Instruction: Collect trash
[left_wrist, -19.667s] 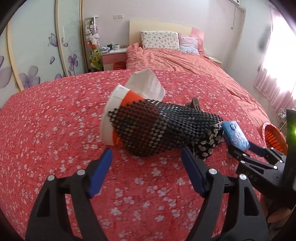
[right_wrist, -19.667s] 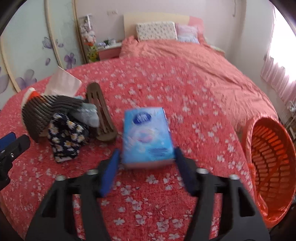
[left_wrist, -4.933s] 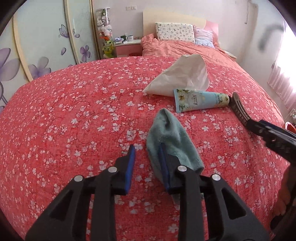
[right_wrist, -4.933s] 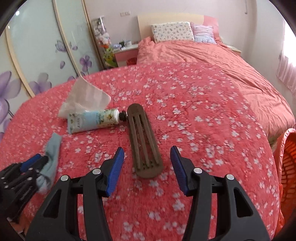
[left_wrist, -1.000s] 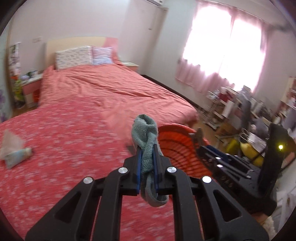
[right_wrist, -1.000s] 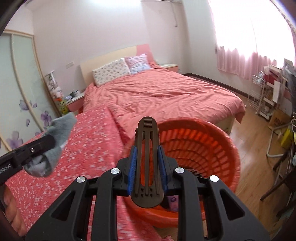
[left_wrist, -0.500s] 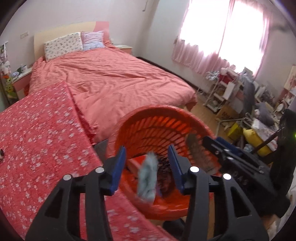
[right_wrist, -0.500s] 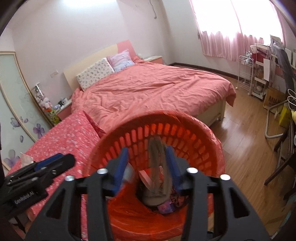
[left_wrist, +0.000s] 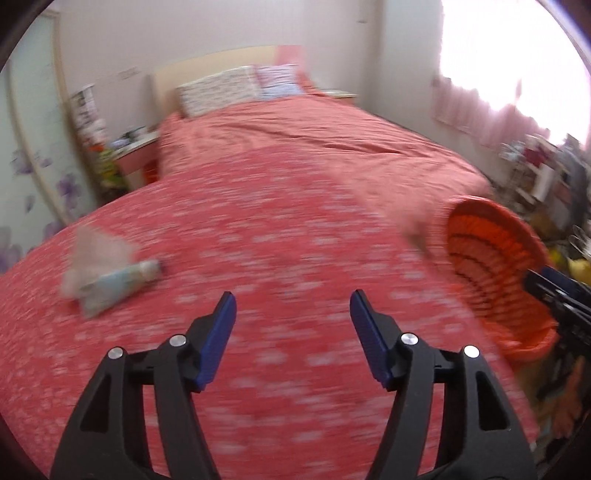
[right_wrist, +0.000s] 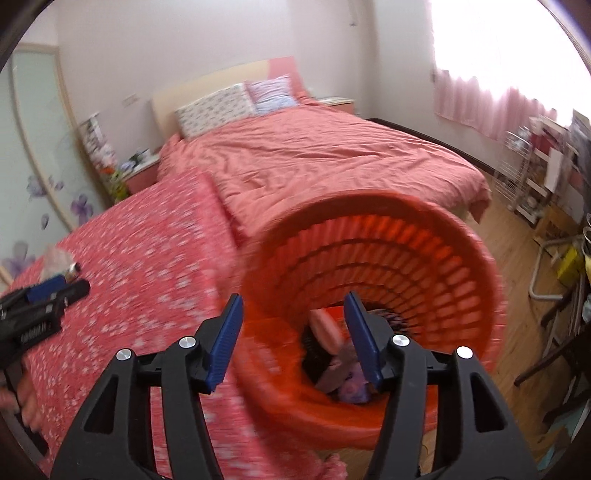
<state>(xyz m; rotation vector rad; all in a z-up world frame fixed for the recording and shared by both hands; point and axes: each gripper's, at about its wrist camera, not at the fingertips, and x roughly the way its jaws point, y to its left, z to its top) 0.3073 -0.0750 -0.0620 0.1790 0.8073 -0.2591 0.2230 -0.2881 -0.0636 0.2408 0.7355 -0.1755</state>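
The left gripper (left_wrist: 290, 321) is seen with its jaws spread wide and nothing between them, held above the red flowered surface (left_wrist: 280, 236). On that surface, ahead and to the left of these jaws and well apart from them, two pieces of trash are left: one pale blue tube (left_wrist: 118, 282) lying on its side and one crumpled white tissue (left_wrist: 96, 248) touching it at its far side; both are blurred. One orange basket (left_wrist: 491, 269) is seen at the right edge of the surface, well to the right of the left jaws. The right gripper (right_wrist: 293, 323) is likewise held with its jaws wide and empty, positioned directly over the near rim of the orange basket (right_wrist: 406, 236), so that the basket's opening is framed between and beyond them. Inside the basket, collected items are seen heaped at the bottom (right_wrist: 340, 354), among them something dark, something pinkish and something purple; they cannot be counted or identified through the blur. In the right wrist view the left gripper (right_wrist: 44, 295) appears at the far left, over the surface, with the tube (right_wrist: 72, 271) and tissue (right_wrist: 55, 258) just beyond its tips. One bed (right_wrist: 332, 158) with two pillows (right_wrist: 236, 101) is seen behind.
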